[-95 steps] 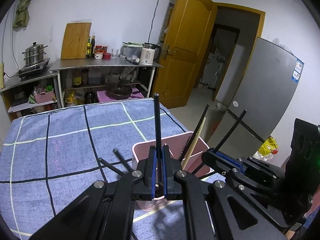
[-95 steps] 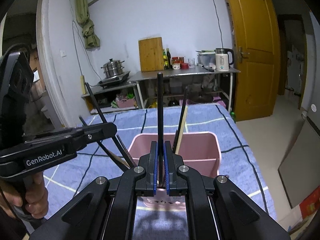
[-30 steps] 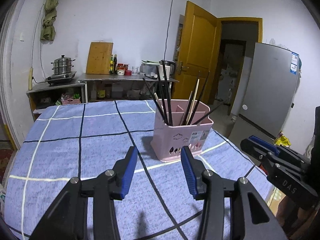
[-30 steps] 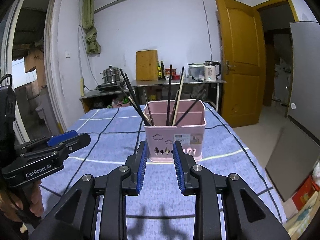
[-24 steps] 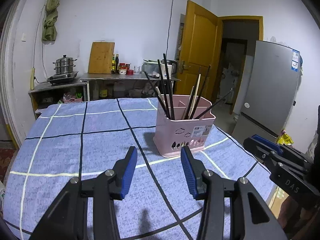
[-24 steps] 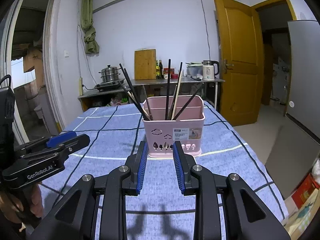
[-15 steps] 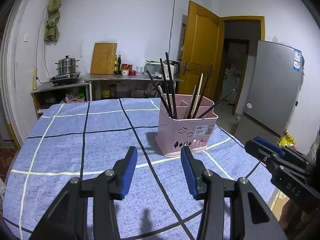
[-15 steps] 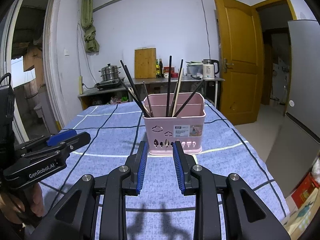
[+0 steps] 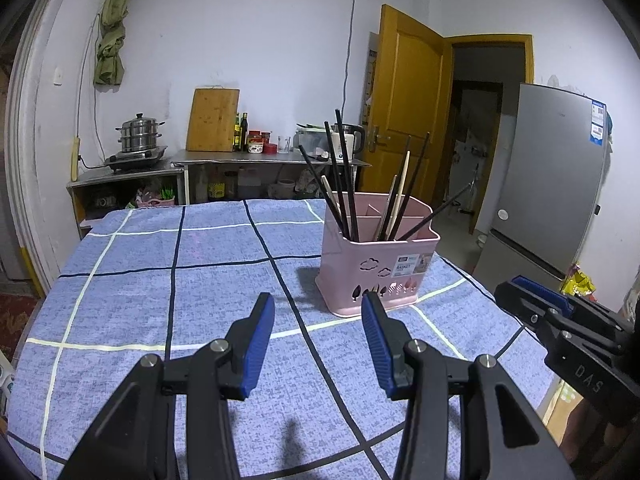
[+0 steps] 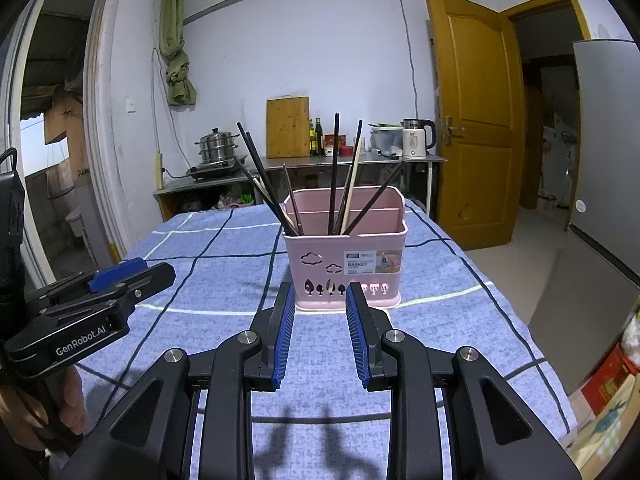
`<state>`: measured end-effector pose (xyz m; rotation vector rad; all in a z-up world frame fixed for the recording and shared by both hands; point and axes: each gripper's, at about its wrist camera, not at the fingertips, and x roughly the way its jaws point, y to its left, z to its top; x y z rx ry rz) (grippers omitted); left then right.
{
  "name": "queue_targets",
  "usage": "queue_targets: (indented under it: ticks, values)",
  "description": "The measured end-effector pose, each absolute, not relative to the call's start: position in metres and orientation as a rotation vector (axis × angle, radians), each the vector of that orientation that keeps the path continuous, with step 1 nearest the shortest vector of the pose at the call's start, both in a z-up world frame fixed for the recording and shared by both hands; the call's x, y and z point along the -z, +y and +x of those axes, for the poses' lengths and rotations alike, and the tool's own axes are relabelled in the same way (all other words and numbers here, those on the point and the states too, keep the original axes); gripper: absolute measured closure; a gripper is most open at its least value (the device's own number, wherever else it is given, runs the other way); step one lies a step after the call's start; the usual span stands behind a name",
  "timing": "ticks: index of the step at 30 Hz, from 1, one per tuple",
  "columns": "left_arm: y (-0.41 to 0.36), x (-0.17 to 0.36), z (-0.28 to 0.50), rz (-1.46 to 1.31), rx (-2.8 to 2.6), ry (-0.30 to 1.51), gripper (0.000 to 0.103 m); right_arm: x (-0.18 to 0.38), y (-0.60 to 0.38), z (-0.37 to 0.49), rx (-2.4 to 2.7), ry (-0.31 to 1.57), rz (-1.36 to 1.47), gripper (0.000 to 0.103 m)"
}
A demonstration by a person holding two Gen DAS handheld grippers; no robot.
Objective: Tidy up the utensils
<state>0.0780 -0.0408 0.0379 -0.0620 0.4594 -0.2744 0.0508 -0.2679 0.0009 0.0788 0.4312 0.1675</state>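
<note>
Left wrist view: the left hand-held gripper [image 9: 318,316] is held over the bench [image 9: 120,280] with its jaws apart and nothing between them. A pink basket [image 9: 376,264] is seen standing on the blue checked cloth [image 9: 200,320], a little way ahead. Black and pale chopsticks [image 9: 344,184] are stuck upright and leaning inside it. The right hand-held gripper [image 10: 318,308] is also held apart and empty, pointed at the basket.

Only the pink basket [image 10: 345,258] and its chopsticks [image 10: 333,168] block the tablecloth [image 10: 208,248].
</note>
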Motion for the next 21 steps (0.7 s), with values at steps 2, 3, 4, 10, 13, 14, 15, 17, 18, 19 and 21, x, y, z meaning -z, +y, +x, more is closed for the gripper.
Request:
queue_targets:
  ticks: [2, 3, 4, 10, 13, 14, 15, 17, 18, 19, 21]
  values:
    - [-0.0409, -0.0383, 0.0771, -0.059, 0.274, 0.458, 0.056, -0.0008, -0.2675, 0.051, -0.167, 0.432, 0.079, 0.076]
    - [-0.0409, -0.0389, 0.077, -0.059, 0.274, 0.458, 0.056, -0.001, -0.2672, 0.0507, -0.166, 0.431, 0.078, 0.076]
    - [-0.0408, -0.0391, 0.0767, -0.059, 0.274, 0.457, 0.056, -0.0012, -0.2666, 0.0503, -0.166, 0.43, 0.078, 0.076]
    - [-0.0398, -0.0396, 0.0761, -0.06, 0.276, 0.456, 0.056, -0.001, -0.266, 0.0484, -0.169, 0.431, 0.077, 0.076]
    - [-0.0404, -0.0398, 0.076, -0.059, 0.276, 0.455, 0.056, -0.0011, -0.2659, 0.0481, -0.17, 0.431, 0.078, 0.076]
    - [-0.0407, -0.0399, 0.0762, -0.059, 0.275, 0.455, 0.056, -0.001, -0.2656, 0.0481, -0.17, 0.431, 0.077, 0.076]
    - [-0.0407, -0.0401, 0.0761, -0.059, 0.274, 0.455, 0.056, -0.0011, -0.2656, 0.0483, -0.17, 0.432, 0.077, 0.076]
    - [-0.0406, -0.0404, 0.0756, -0.058, 0.275, 0.454, 0.056, -0.0011, -0.2658, 0.0484, -0.17, 0.431, 0.077, 0.076]
    - [-0.0409, -0.0404, 0.0756, -0.058, 0.275, 0.455, 0.056, -0.001, -0.2653, 0.0482, -0.171, 0.431, 0.076, 0.076]
    - [-0.0411, -0.0405, 0.0752, -0.057, 0.275, 0.455, 0.056, -0.0005, -0.2653, 0.0484, -0.17, 0.432, 0.076, 0.076]
    - [-0.042, -0.0405, 0.0756, -0.056, 0.278, 0.456, 0.056, -0.0003, -0.2651, 0.0482, -0.171, 0.432, 0.077, 0.076]
